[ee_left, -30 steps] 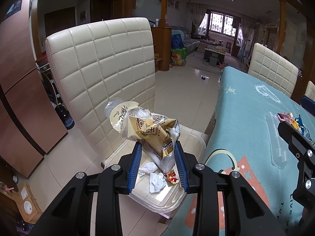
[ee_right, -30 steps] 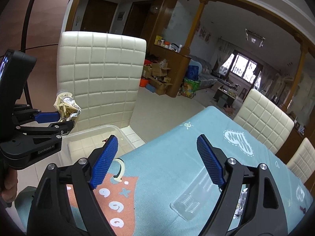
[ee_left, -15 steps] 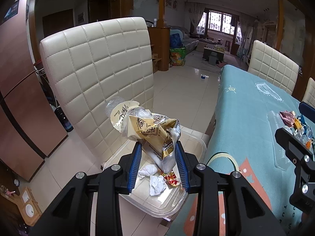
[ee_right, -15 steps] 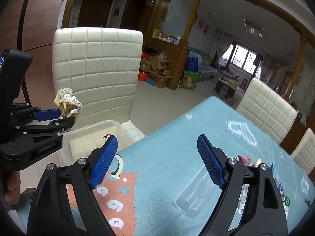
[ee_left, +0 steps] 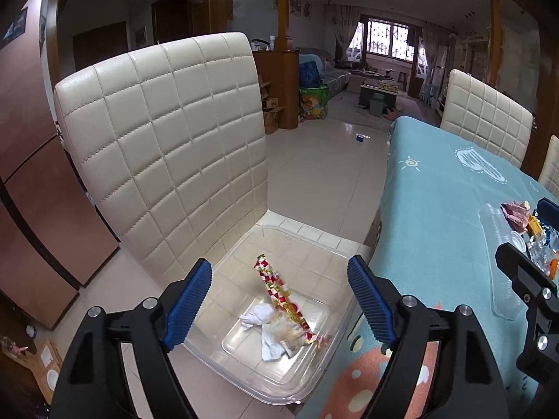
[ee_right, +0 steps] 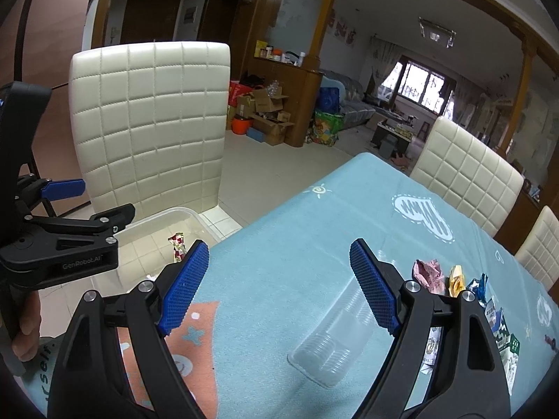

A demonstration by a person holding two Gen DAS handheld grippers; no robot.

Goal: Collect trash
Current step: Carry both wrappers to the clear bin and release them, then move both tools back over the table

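Note:
A clear plastic bin (ee_left: 304,380) sits on the seat of a cream chair beside the table. In it lie crumpled white tissue (ee_left: 256,316), a red-and-gold wrapper (ee_left: 276,284) and a blurred gold snack bag (ee_left: 290,335). My left gripper (ee_left: 279,300) hovers over the bin, its jaws opening with nothing between them. My right gripper (ee_right: 279,282) stands open above the blue tablecloth (ee_right: 279,279), empty. A clear plastic tray (ee_right: 335,342) lies just ahead of it. Several crumpled wrappers (ee_right: 454,279) lie at the right. The left gripper (ee_right: 84,206) shows at the left edge of the right wrist view.
The quilted cream chair back (ee_left: 167,153) rises right behind the bin. More cream chairs (ee_right: 464,174) line the table's far side. A brown cabinet (ee_left: 24,209) stands at the left. Boxes and bags (ee_right: 269,111) clutter the tiled floor by a wooden counter.
The left gripper's jaws have spread apart and the gold snack bag they held has dropped into the bin. The right gripper has shifted, bringing the wrappers on the table into view.

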